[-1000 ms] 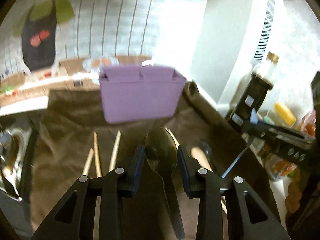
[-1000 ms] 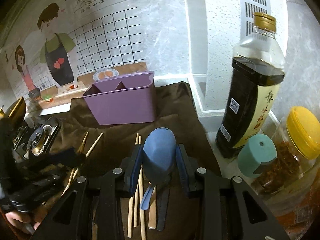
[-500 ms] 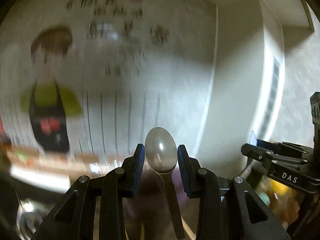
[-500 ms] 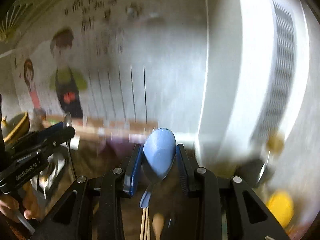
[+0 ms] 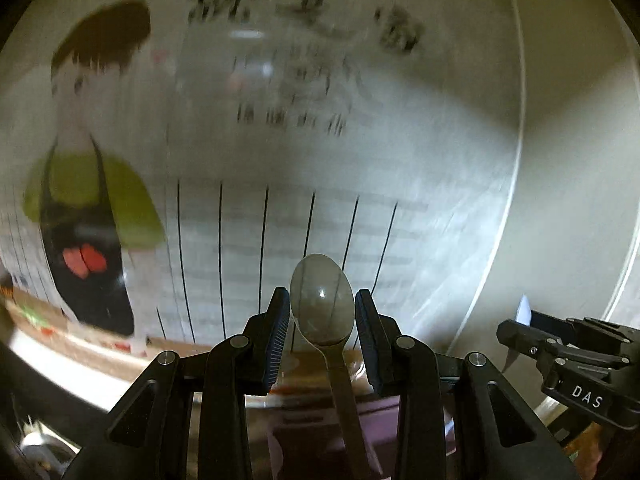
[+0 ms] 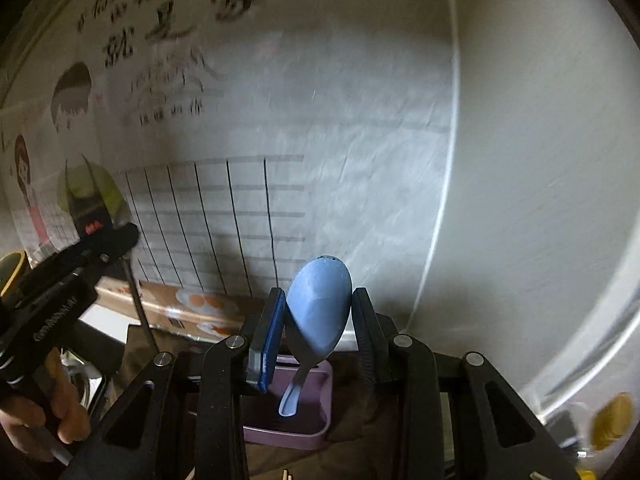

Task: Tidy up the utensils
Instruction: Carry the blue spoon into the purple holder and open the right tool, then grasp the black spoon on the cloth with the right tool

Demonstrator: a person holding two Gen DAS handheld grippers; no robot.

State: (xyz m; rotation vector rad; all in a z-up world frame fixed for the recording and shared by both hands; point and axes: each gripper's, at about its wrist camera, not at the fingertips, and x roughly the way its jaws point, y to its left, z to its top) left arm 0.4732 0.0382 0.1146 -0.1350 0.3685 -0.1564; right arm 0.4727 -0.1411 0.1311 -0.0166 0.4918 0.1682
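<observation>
I keep both tools gripping bowl-up — left tool [image 5: 322, 312] on the metal spoon [image 5: 322, 300], right tool [image 6: 319, 312] on the blue spoon [image 6: 318, 312] — handles hanging toward the purple holder [image 6: 308, 436] at 6 o'clock.

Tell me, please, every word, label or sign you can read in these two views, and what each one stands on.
"DAS": white letters on the black body of the right gripper, seen from the left wrist.
White lettering on the left gripper, seen from the right wrist: blurred; it looks like "GenRobot.AI", but I cannot be sure.
Large dark Chinese characters on the wall poster: too blurred to read in either view.
</observation>
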